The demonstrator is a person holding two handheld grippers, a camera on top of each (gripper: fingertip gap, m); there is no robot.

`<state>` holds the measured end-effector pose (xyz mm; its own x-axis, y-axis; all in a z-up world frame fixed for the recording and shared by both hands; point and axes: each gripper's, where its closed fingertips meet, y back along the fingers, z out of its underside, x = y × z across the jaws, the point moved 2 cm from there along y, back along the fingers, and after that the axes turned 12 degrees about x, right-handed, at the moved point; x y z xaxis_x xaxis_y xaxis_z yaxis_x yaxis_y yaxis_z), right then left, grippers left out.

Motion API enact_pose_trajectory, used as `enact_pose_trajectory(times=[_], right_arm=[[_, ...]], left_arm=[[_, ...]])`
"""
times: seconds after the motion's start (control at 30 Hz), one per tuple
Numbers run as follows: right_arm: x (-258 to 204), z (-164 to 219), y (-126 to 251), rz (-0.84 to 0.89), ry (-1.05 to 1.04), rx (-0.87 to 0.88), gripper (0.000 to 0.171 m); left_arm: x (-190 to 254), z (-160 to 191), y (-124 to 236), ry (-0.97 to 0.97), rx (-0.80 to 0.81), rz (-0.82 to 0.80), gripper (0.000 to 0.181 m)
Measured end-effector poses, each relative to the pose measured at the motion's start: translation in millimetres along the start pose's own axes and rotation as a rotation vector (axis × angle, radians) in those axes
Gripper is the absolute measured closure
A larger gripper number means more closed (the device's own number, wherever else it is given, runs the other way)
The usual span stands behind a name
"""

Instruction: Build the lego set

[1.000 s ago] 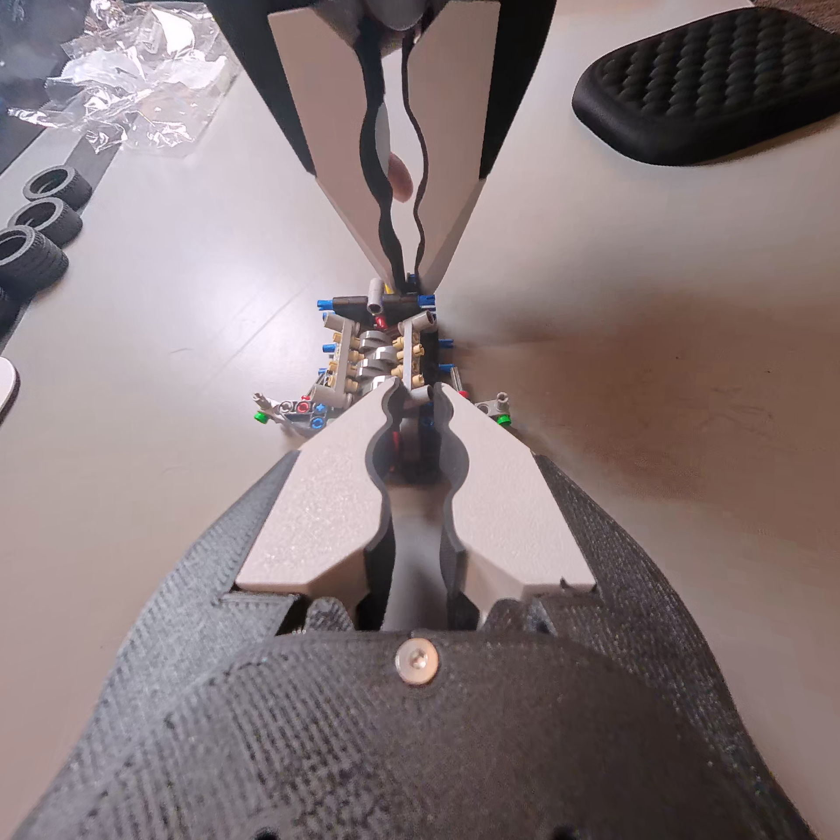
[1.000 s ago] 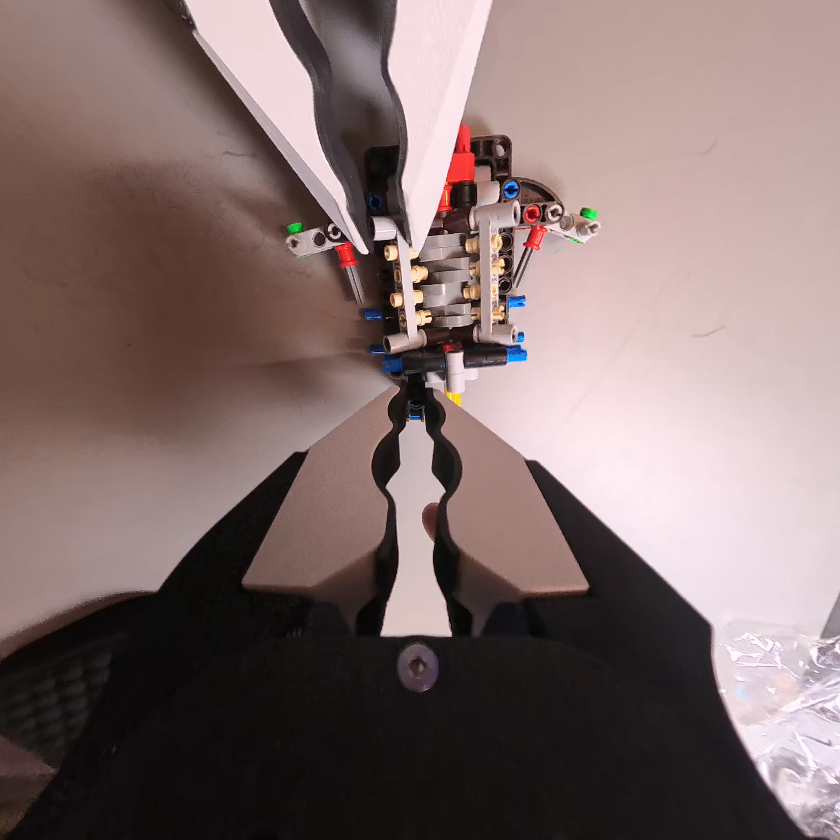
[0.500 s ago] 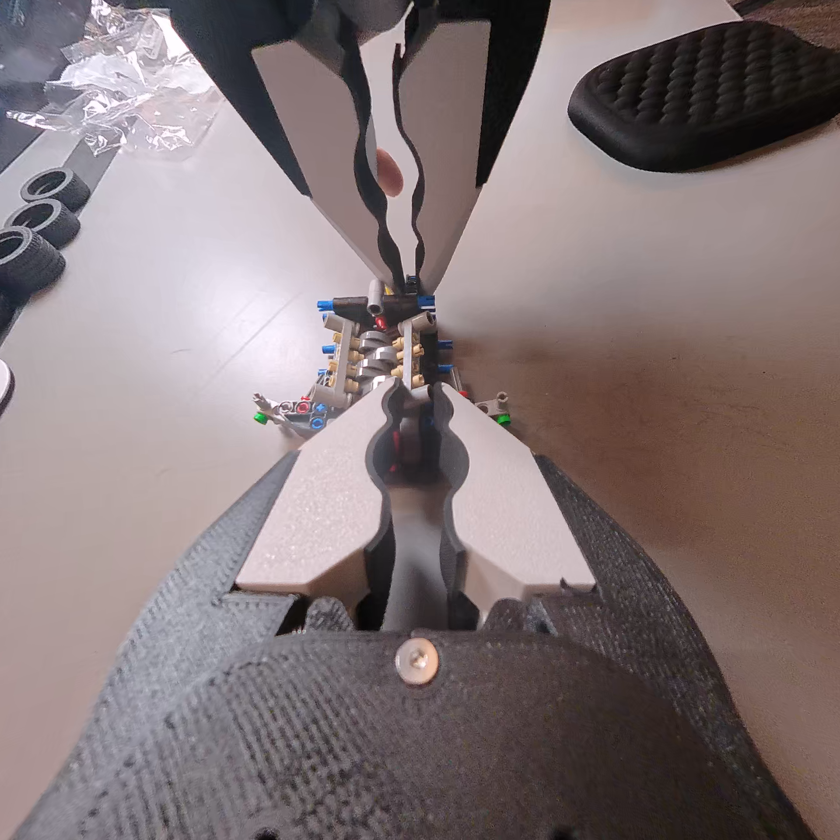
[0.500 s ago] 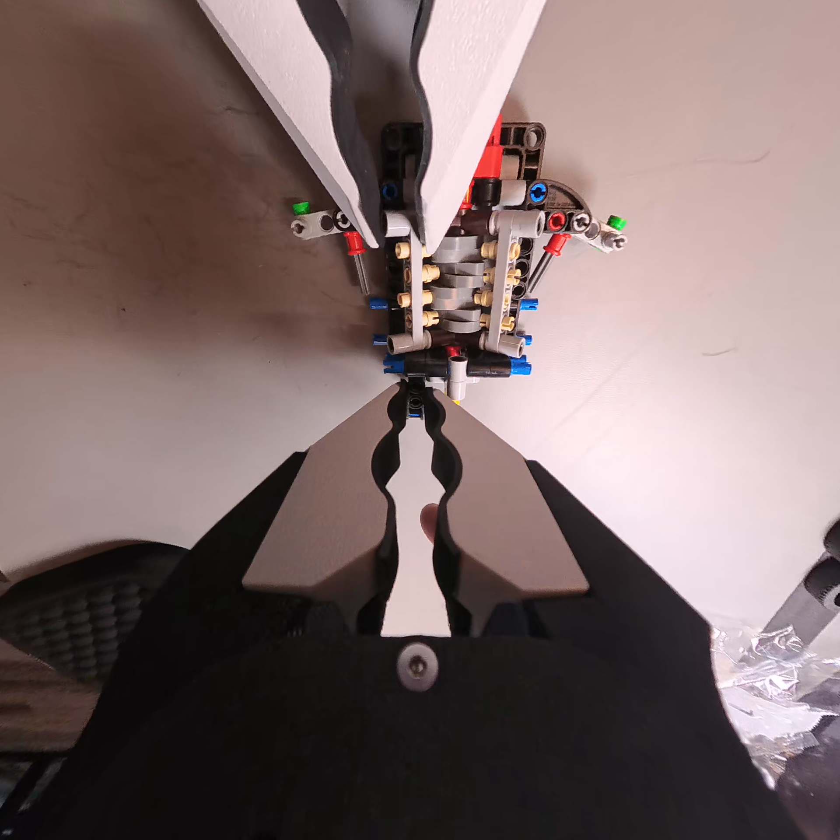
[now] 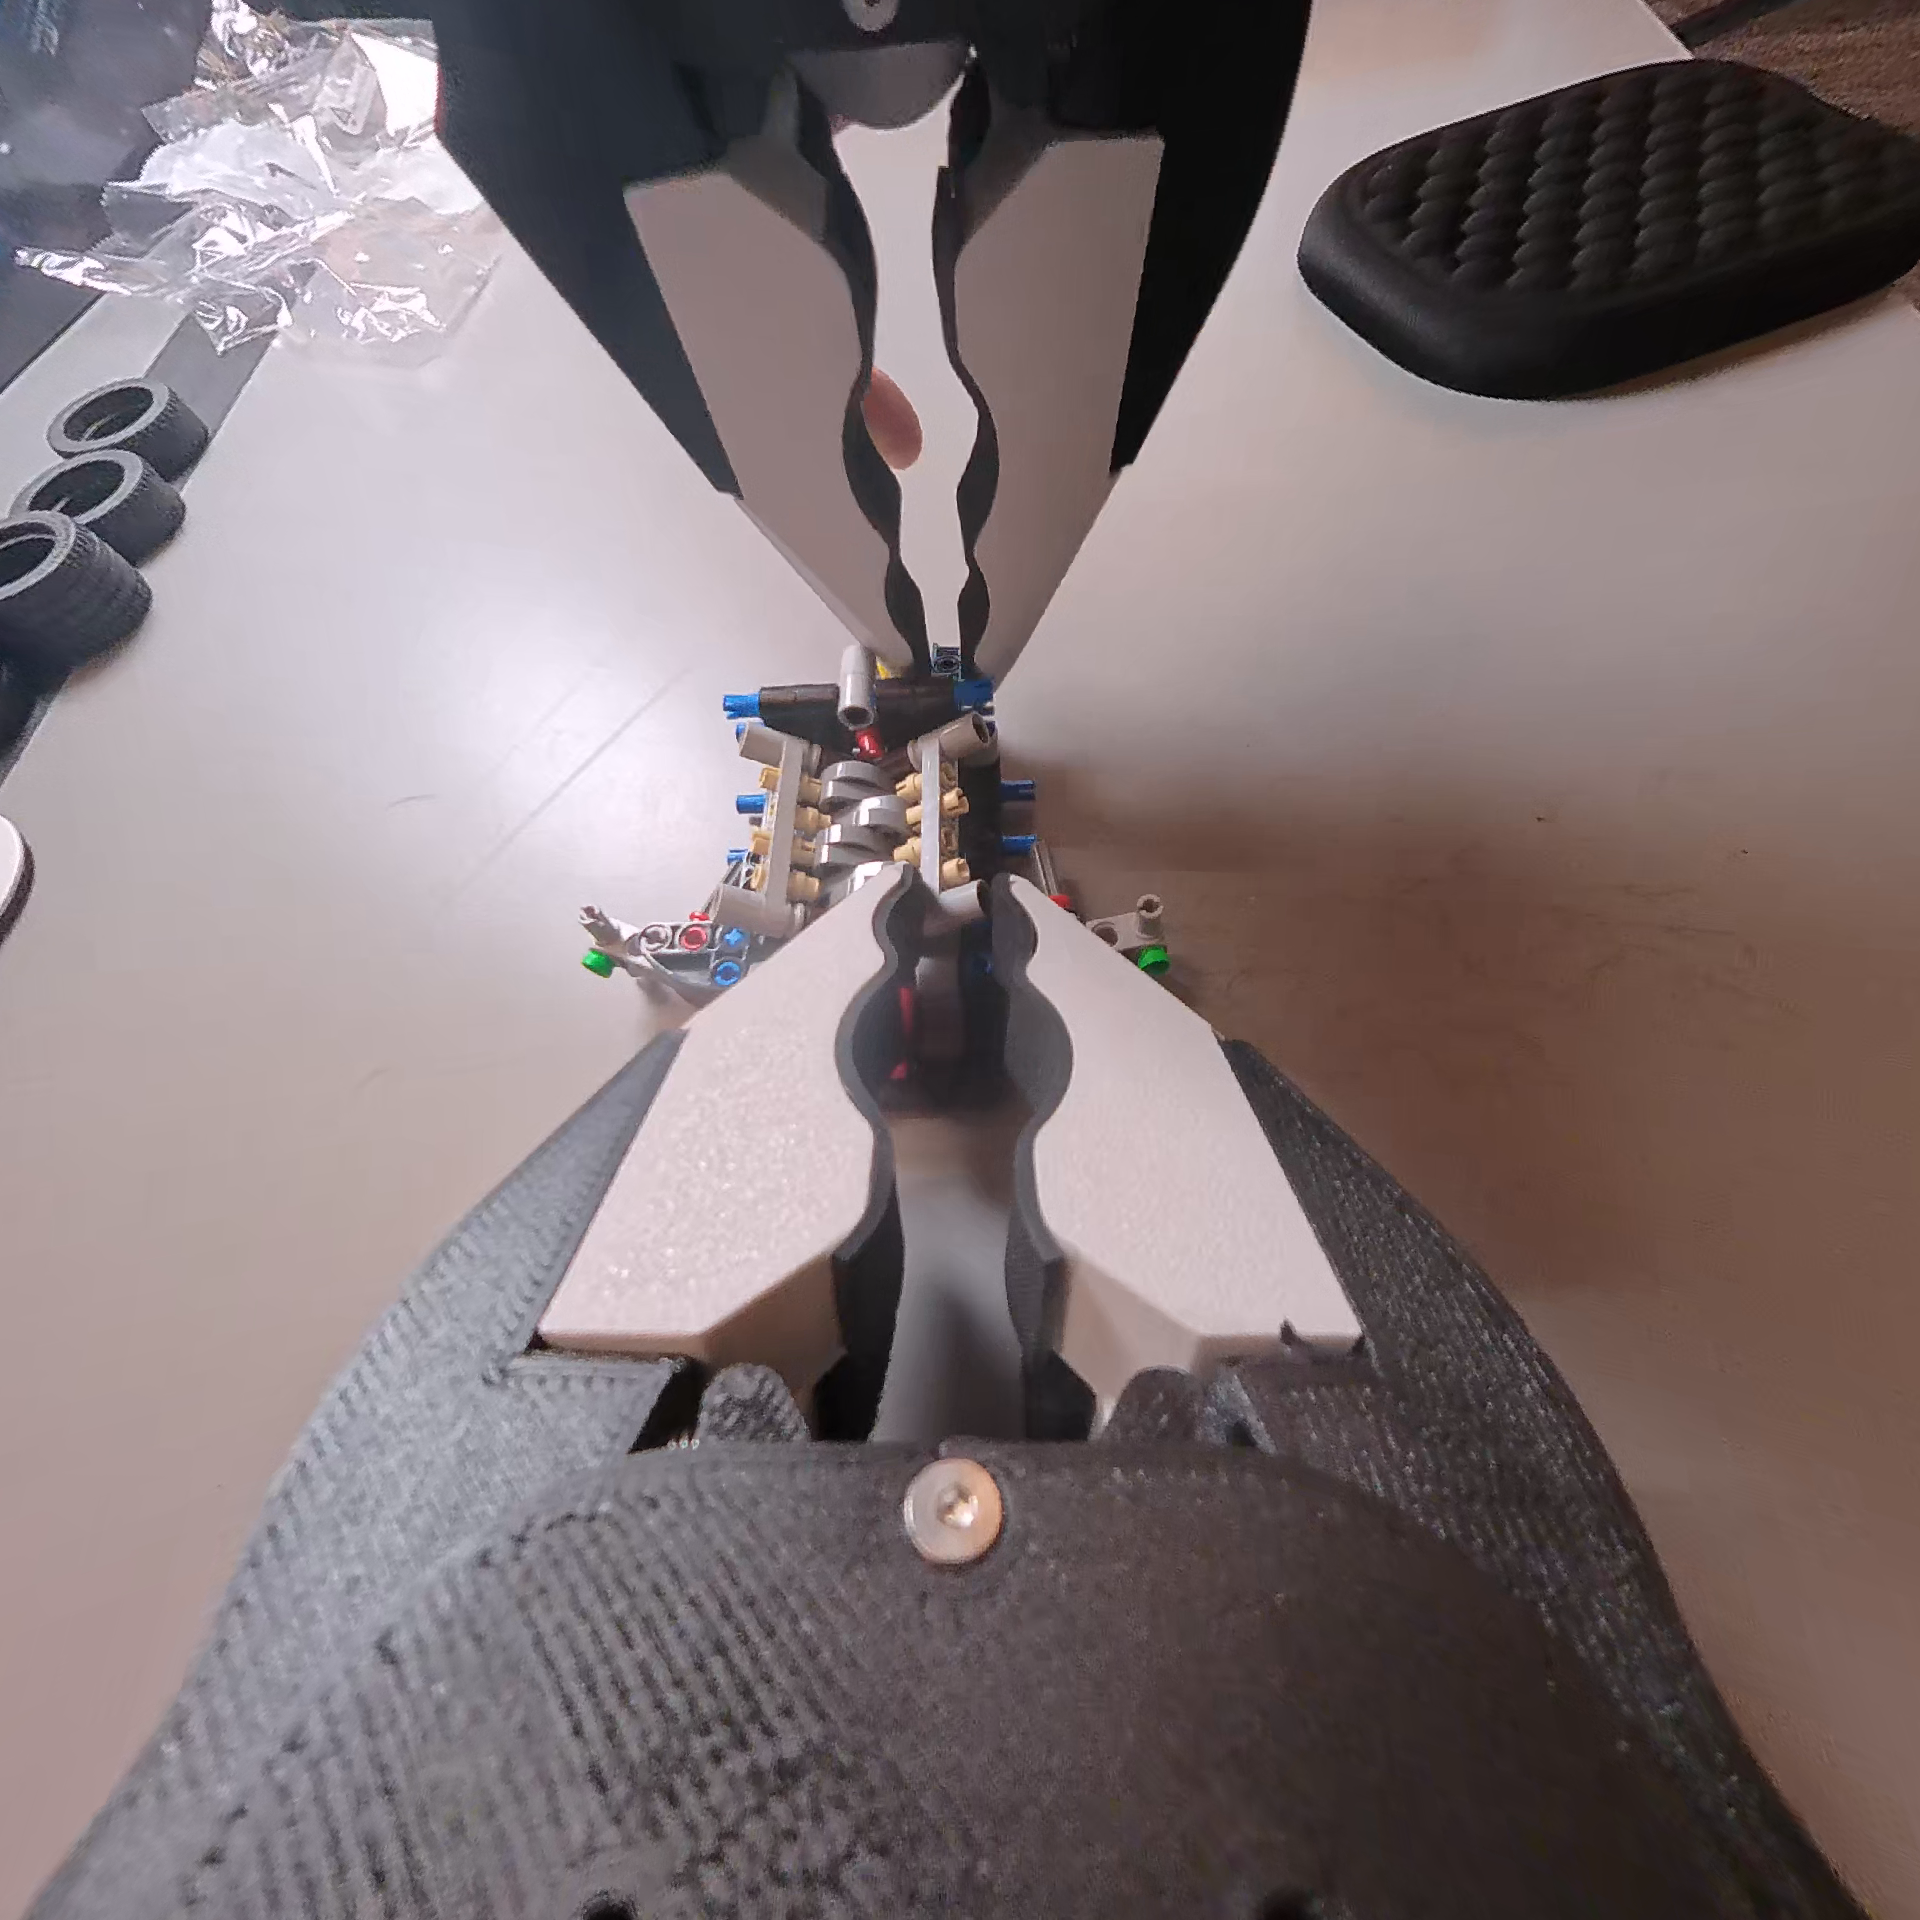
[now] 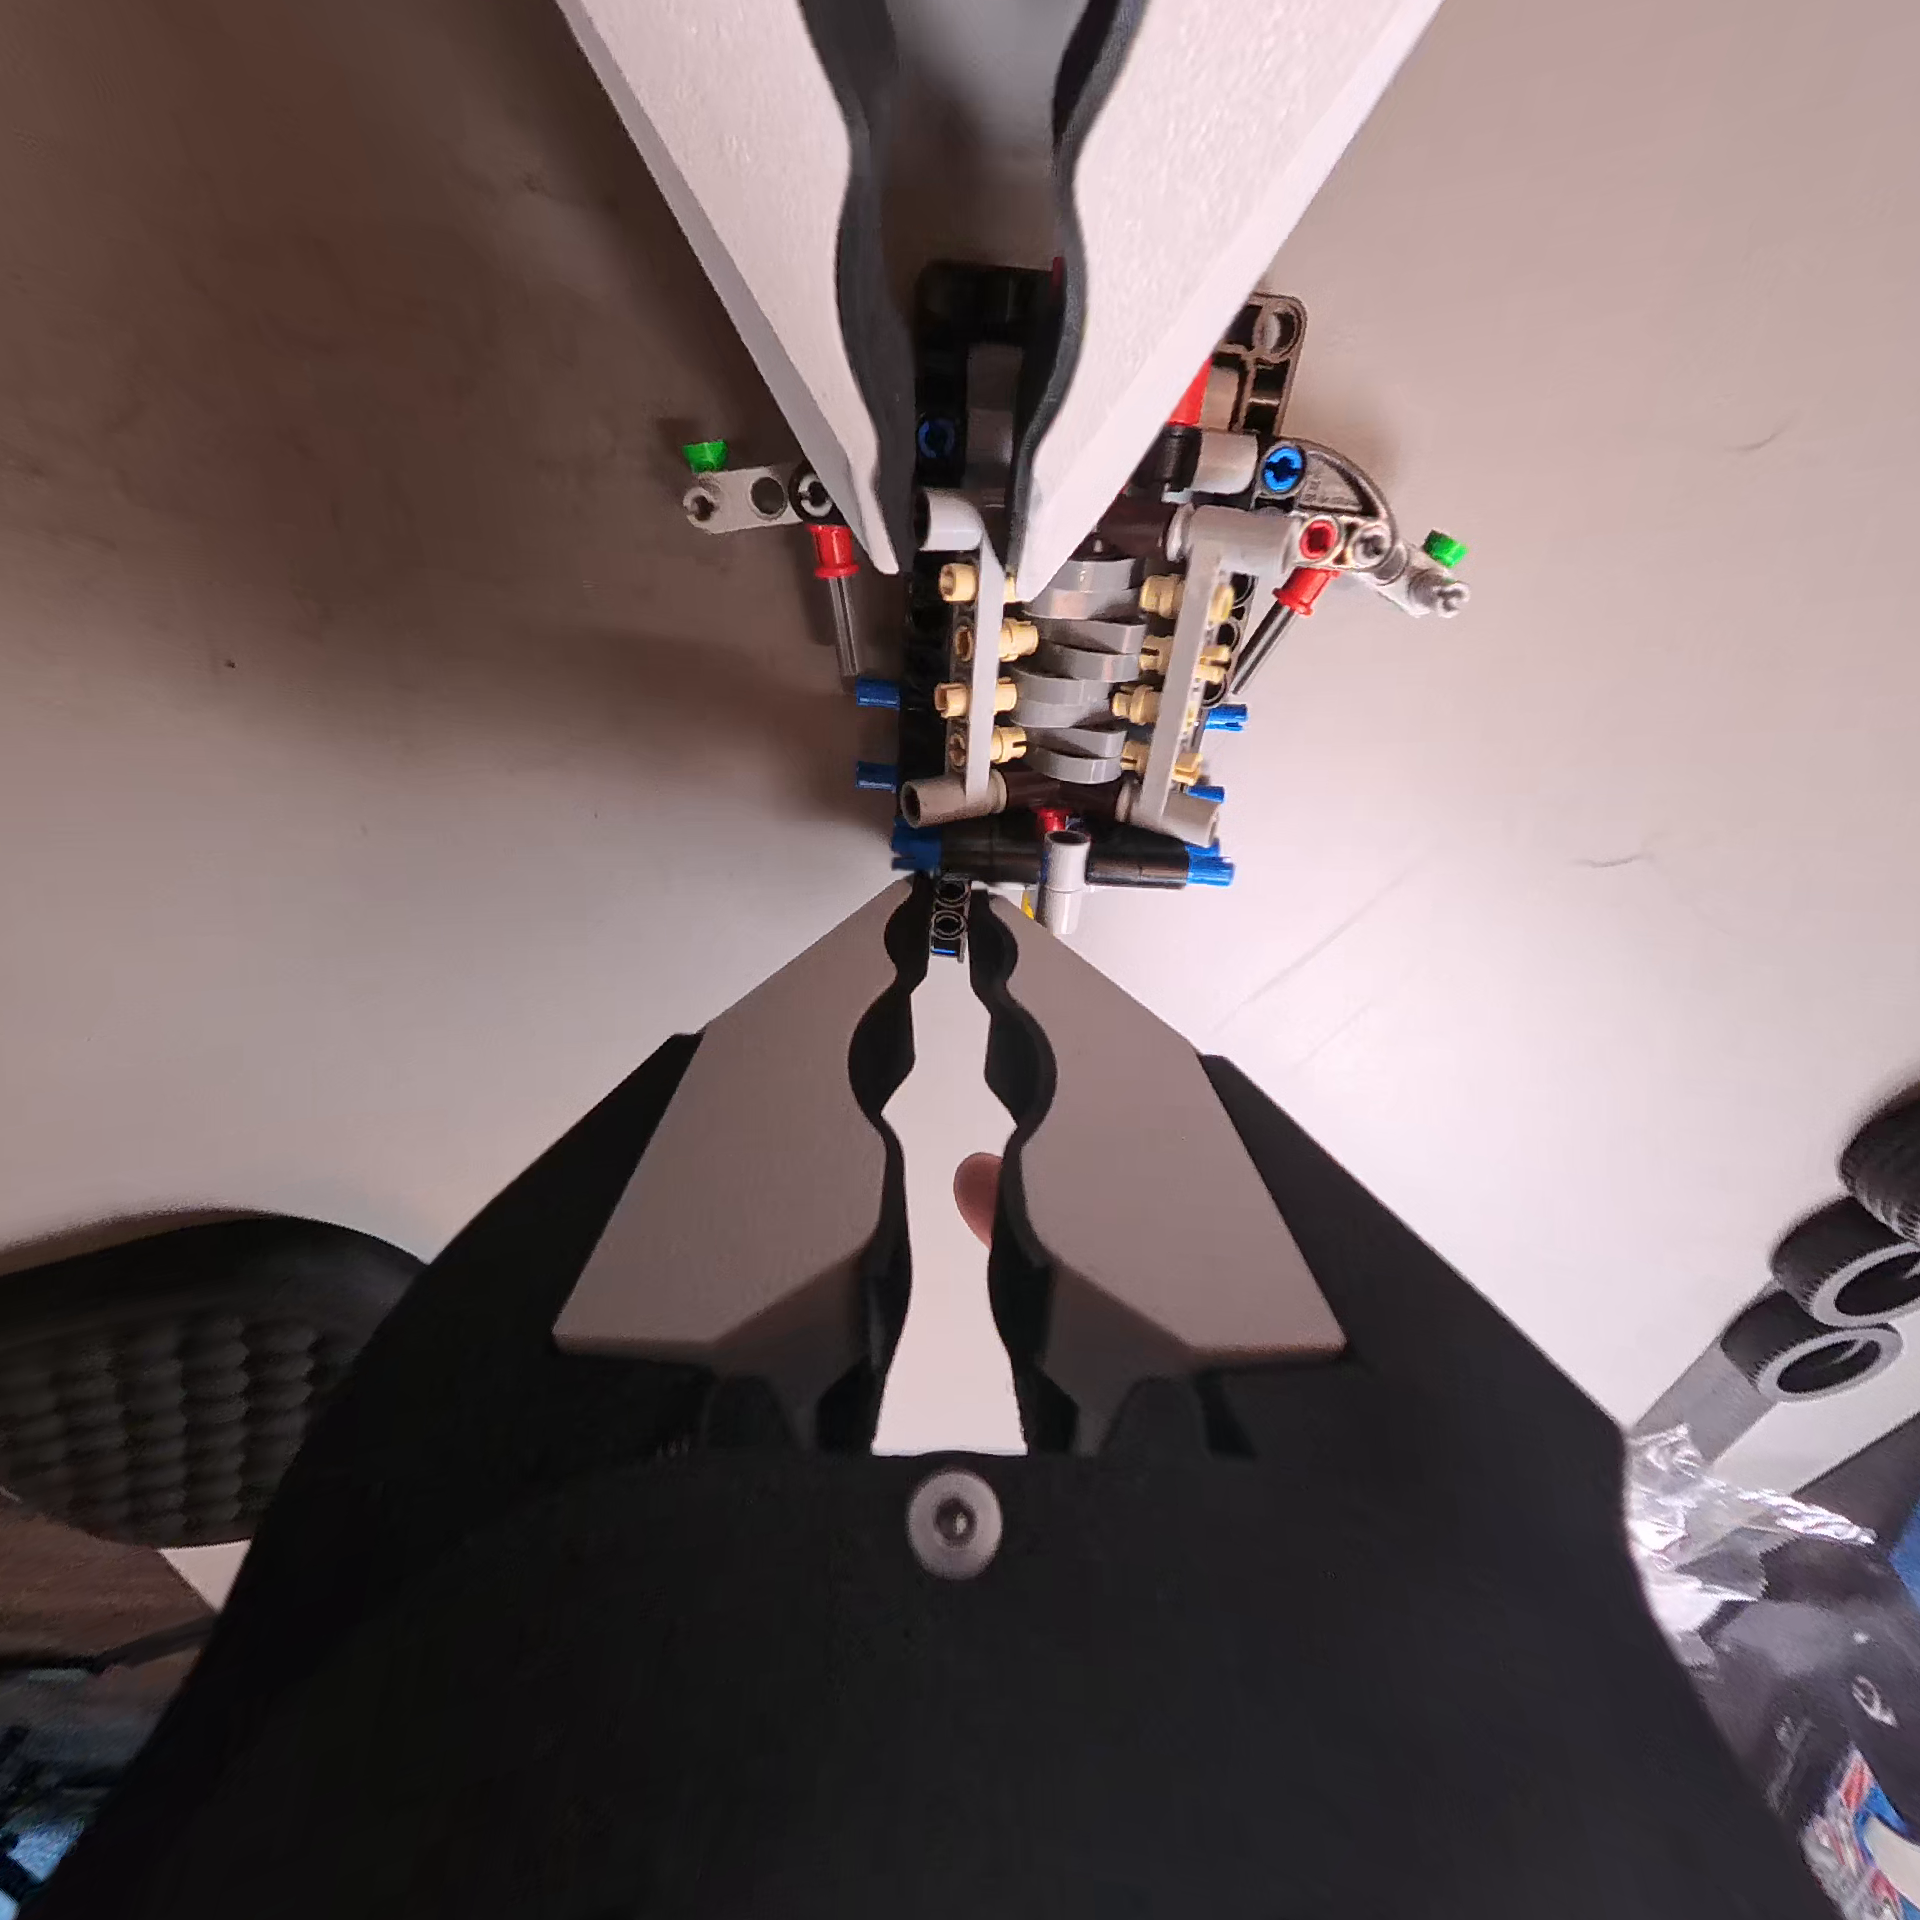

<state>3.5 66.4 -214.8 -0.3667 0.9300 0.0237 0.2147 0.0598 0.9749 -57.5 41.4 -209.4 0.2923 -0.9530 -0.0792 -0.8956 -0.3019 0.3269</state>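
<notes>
The lego assembly (image 5: 873, 821), with grey beams, tan pins, blue pins and red axles, lies on the pale table (image 5: 1455, 935). My left gripper (image 5: 951, 899) is shut on its near end. My right gripper (image 5: 940, 655) comes in from the far side, shut on a small black and blue piece (image 5: 945, 657) at the assembly's far end. In the right wrist view my right gripper (image 6: 951, 904) pinches that piece (image 6: 948, 920) against the assembly (image 6: 1070, 675). My left gripper (image 6: 961, 551) clamps a grey beam and black part from above.
Black tyres (image 5: 62, 582) and crumpled clear plastic bags (image 5: 281, 239) lie at the far left. A black textured pad (image 5: 1621, 229) sits at the far right. The right wrist view shows tyres (image 6: 1860, 1299), plastic (image 6: 1745, 1538) and the pad (image 6: 177, 1382). The tips of one gripper are about 6 cm away from the tips of the other.
My right gripper has tilted up and swung while its tips stay at the assembly's far end; the tyres have come into its view. My left gripper and the assembly have stayed put.
</notes>
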Motion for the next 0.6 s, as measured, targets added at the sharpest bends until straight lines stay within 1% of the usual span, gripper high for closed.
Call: enact_pose_trajectory(times=[0.17,0.23,0.27,0.33,0.4,0.47,0.53,0.6], right_arm=[[0.9,-0.9,-0.4,0.039,-0.012,0.005,0.166],[0.5,1.2,1.2,0.070,-0.019,0.060,0.165],[-2.0,3.4,4.1,0.074,-0.025,0.093,0.158],[-10.0,0.7,13.7,0.081,-0.043,0.233,0.150],[-13.3,0.9,21.4,0.162,-0.010,0.360,0.147],[-20.0,-0.8,20.1,0.251,0.050,0.462,0.146],[-22.8,-2.9,12.8,0.340,0.100,0.509,0.144],[-19.4,-2.8,6.4,0.420,0.132,0.516,0.144]], left_arm=[[-0.2,0.2,1.3,0.006,0.000,-0.003,0.168],[0.0,0.2,1.5,0.014,-0.001,-0.001,0.169],[0.3,0.3,1.8,0.010,-0.004,-0.002,0.169],[0.7,0.3,1.9,0.007,-0.007,-0.005,0.169],[0.6,0.2,1.9,0.010,-0.007,-0.006,0.169],[0.3,0.0,1.7,0.009,-0.010,-0.007,0.169],[0.3,-0.1,1.6,0.013,-0.009,-0.007,0.169],[0.3,0.1,1.6,0.014,-0.007,-0.009,0.169]])
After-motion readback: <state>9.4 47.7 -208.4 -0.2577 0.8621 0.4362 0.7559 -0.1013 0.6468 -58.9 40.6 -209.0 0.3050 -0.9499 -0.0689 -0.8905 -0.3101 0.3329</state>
